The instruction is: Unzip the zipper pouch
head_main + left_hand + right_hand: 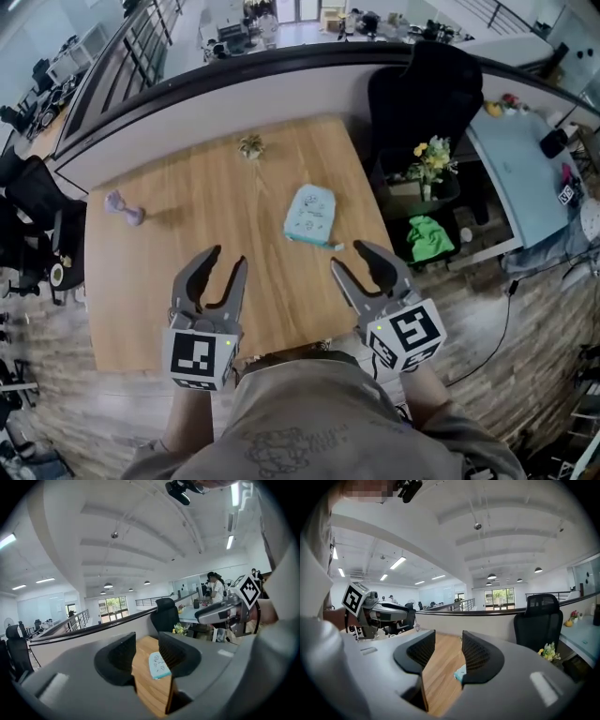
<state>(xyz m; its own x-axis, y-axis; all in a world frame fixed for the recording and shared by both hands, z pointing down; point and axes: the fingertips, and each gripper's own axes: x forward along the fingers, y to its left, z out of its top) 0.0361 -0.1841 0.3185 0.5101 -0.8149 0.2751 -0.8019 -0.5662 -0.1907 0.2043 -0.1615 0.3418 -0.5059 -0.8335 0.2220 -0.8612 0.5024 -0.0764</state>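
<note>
A pale blue zipper pouch (310,215) lies flat on the wooden table (187,244), right of centre, its zipped edge nearest me. Both grippers hover over the table's near edge. My left gripper (223,261) stands open and empty, well left of the pouch. My right gripper (349,256) is open too, just below the pouch's near right corner, not touching it. The left gripper view shows the pouch (158,665) between the open jaws, farther along the table. In the right gripper view only a corner of the pouch (460,671) peeks past the right jaw.
A small purple dumbbell-shaped thing (124,208) lies at the table's left; a tiny plant (250,145) sits at the far edge. Right of the table stand a black chair (427,94), a flower bunch (429,161) and a green cloth (429,238).
</note>
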